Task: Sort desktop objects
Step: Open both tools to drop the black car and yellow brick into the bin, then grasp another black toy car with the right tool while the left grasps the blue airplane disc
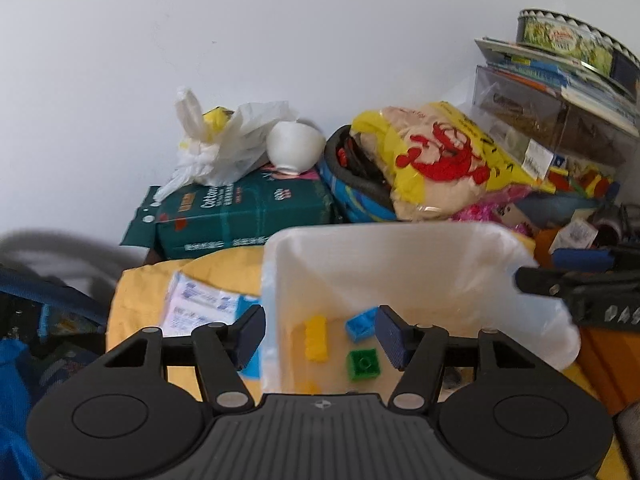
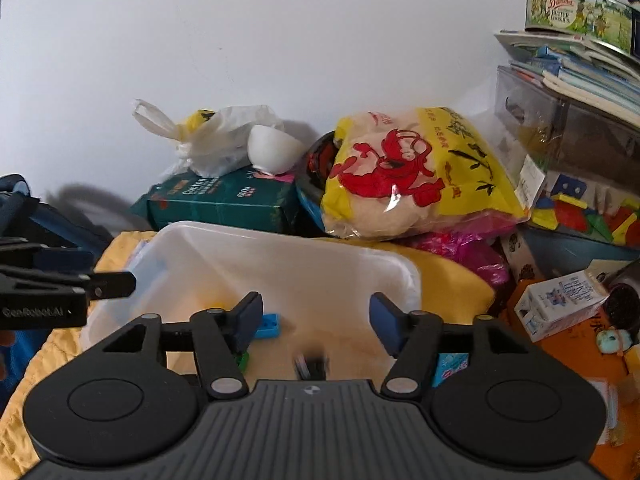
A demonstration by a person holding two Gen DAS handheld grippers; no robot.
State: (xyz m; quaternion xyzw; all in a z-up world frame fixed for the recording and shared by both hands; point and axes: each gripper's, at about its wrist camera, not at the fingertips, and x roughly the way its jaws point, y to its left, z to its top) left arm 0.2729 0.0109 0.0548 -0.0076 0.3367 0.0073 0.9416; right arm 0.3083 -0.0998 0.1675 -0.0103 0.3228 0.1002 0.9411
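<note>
the left tongs [image 1: 320, 336] stand wide apart with nothing between the pads, hanging over the near left wall of the translucent white bin [image 1: 400, 248]. inside the bin, on its floor, lie a yellow brick [image 1: 316, 338], a blue brick [image 1: 360, 323] and a green brick [image 1: 363, 364], all near one another; a second bit of yellow [image 1: 310, 387] shows at the near edge, partly hidden. the right tongs [image 2: 316, 320] are also spread wide and hold nothing, poised above the same bin [image 2: 304, 248]; below them a small dark object [image 2: 312, 362] is too blurred to name. from this view a blue brick [image 2: 269, 326] and a sliver of green brick [image 2: 242, 359] peek out beside the left pad.

the bin sits on a yellow cloth [image 1: 144, 292] with a printed paper [image 1: 200, 306] just to its left. toward the back edge of the bench, against the wall, a green cotton pack [image 1: 240, 216] carries a white plastic bag [image 1: 224, 148] and a white bowl [image 1: 294, 144] tipped on its side. right of it lies a yellow snack bag [image 2: 416, 176] with a red figure. at the back right corner a cookie tin [image 2: 580, 10] tops a stack of books [image 2: 592, 76]. a small white carton [image 2: 560, 304] lies near the right edge.
</note>
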